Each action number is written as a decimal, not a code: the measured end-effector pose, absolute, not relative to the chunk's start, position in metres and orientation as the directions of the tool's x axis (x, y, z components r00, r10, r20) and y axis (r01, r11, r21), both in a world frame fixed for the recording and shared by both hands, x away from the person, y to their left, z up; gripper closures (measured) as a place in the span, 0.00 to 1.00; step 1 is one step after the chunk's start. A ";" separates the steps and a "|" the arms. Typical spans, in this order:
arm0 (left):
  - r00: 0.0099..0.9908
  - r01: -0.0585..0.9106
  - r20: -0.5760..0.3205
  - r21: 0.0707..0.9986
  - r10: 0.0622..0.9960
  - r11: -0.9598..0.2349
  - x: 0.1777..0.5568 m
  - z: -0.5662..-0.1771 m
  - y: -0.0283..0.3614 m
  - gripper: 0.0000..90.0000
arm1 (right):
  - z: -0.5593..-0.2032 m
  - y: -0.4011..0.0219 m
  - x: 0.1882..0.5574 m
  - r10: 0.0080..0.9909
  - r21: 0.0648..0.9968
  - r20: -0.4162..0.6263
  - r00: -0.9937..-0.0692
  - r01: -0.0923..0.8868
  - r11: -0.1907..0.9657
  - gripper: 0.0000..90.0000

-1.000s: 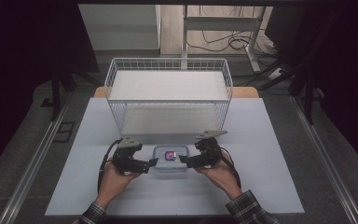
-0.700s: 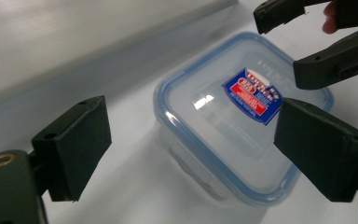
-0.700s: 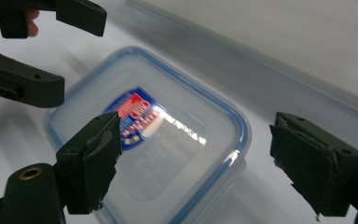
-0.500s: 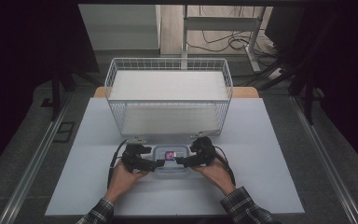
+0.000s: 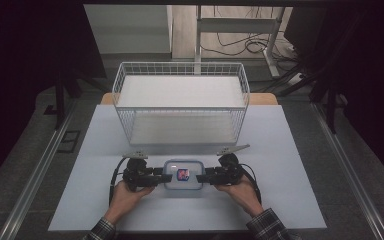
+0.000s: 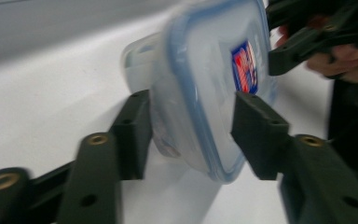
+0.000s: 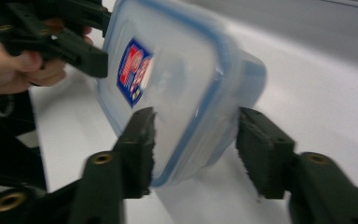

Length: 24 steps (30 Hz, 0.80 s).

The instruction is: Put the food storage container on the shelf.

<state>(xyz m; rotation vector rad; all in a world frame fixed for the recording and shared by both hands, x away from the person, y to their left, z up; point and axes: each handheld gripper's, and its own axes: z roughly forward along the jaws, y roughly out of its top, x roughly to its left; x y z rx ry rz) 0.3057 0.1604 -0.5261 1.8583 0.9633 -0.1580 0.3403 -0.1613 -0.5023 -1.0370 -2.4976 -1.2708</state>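
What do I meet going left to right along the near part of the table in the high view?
The left gripper → the clear plastic container with a blue-rimmed lid → the right gripper. Both grippers' jaws have just been closing, with the container's ends between them.

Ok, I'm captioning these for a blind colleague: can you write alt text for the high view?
Two hands hold black grippers, the left gripper and right gripper, at either end of a small clear lidded container with a blue rim on a white table. A white wire basket stands behind it.
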 end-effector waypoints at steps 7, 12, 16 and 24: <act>0.679 0.676 -0.518 0.717 0.520 -0.168 0.304 -0.530 0.164 0.60 | -0.507 -0.170 0.339 0.475 0.657 0.482 -0.736 0.662 0.360 0.63; 0.667 0.696 -0.557 0.702 0.494 -0.149 0.308 -0.533 0.168 0.61 | -0.509 -0.172 0.341 0.462 0.652 0.515 -0.722 0.680 0.336 0.64; 0.661 0.706 -0.581 0.696 0.474 -0.130 0.311 -0.532 0.171 0.62 | -0.506 -0.172 0.342 0.454 0.661 0.517 -0.726 0.675 0.327 0.65; 0.669 0.703 -0.612 0.705 0.422 -0.093 0.313 -0.520 0.177 0.66 | -0.496 -0.178 0.344 0.425 0.685 0.534 -0.731 0.669 0.289 0.65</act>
